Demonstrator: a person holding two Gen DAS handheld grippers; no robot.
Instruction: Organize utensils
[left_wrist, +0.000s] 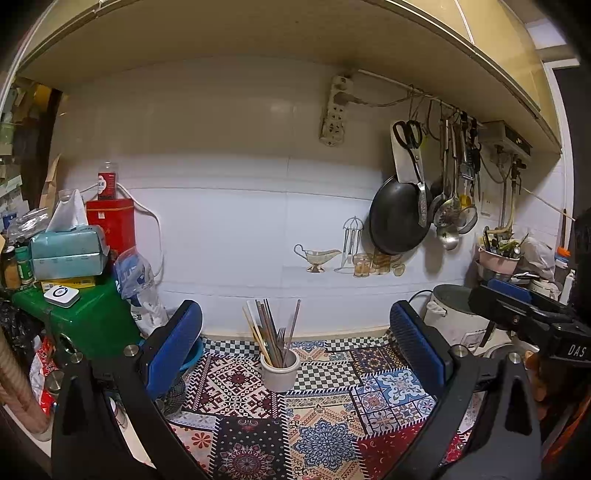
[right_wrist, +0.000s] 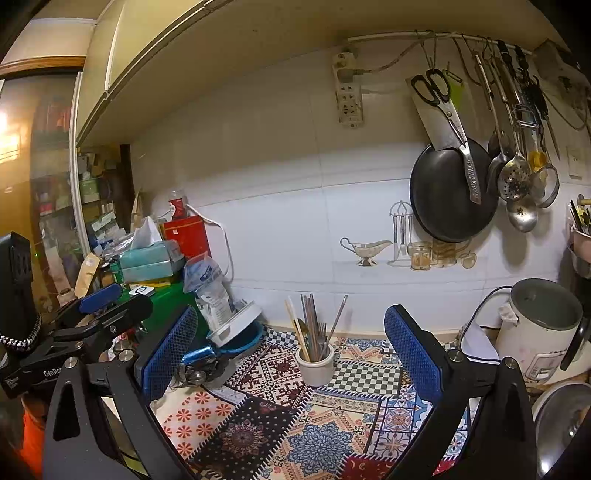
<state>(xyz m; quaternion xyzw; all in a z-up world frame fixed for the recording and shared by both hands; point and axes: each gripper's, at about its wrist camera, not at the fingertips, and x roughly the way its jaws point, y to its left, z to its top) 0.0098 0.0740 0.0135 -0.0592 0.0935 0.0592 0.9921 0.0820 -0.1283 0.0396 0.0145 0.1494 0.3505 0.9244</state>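
Utensils (left_wrist: 275, 332) bunched upright in a pale ceramic crock (left_wrist: 279, 373) near the back of the patchwork mat (left_wrist: 325, 435), close to the tiled wall: chopsticks, a fork, metal handles leaning outward; same crock (right_wrist: 315, 367) seen from the other side, slightly left of centre.

Left gripper (left_wrist: 295, 350) held wide open, blue-padded fingers (left_wrist: 173, 347) far apart either side of the crock, gripping nothing; right gripper (right_wrist: 288, 354) likewise spread wide and empty, fingers (right_wrist: 413, 354) framing the crock without touching it.

From the left wrist only: right gripper's body at the right edge, with a pink tub (left_wrist: 496, 260) of tools behind it; green box (left_wrist: 92, 317) carrying a tissue pack (left_wrist: 68, 251) and a red tin (left_wrist: 110, 225) at left.

From the right wrist only: a tipped white-lidded blue container (right_wrist: 240, 328) beside a plastic bag (right_wrist: 208, 291), a metal lid (right_wrist: 565, 424) at lower right, shelves of boxes far left, left gripper's body low on that side.

In both: black pan (left_wrist: 399, 218) hanging on the wall under scissors (left_wrist: 410, 144) and ladles (left_wrist: 448, 218); white rice cooker (right_wrist: 539, 325) at right.
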